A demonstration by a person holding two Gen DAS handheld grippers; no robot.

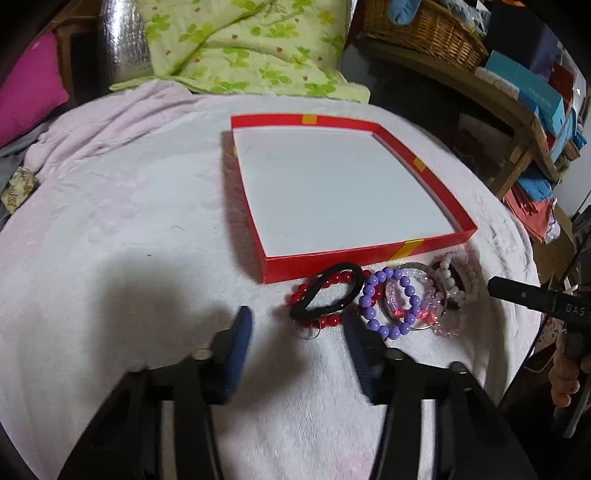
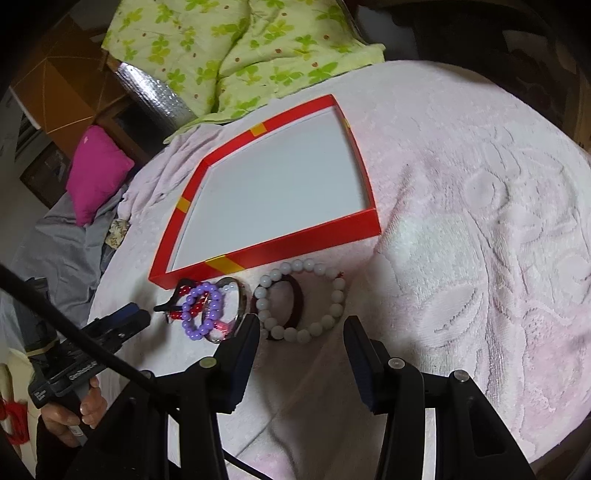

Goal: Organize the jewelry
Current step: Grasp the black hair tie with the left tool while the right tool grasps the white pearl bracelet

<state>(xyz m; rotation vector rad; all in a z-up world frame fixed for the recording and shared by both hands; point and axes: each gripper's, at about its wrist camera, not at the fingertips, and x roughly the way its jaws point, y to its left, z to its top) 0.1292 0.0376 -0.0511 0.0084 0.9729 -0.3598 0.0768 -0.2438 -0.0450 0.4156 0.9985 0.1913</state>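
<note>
A shallow red box (image 1: 332,263) with a bare white floor lies on the pink towel-covered table; its red rim (image 2: 295,248) also shows in the right wrist view. Along its near wall sits a row of jewelry: a black hair tie (image 1: 325,291) over a red bead bracelet (image 1: 325,322), a purple bead bracelet (image 1: 369,295), a clear bangle (image 1: 417,266), and a white bead bracelet (image 2: 336,295) around a dark red band (image 2: 299,300). My left gripper (image 1: 297,317) is open just short of the red bracelet. My right gripper (image 2: 303,325) is open at the white bracelet's near edge.
A green patterned quilt (image 1: 240,44) and a magenta cushion (image 1: 29,92) lie beyond the table's far side. A wicker basket (image 1: 424,29) and stacked boxes (image 1: 532,88) fill wooden shelves at the right. The towel (image 2: 480,221) spreads wide to the right of the box.
</note>
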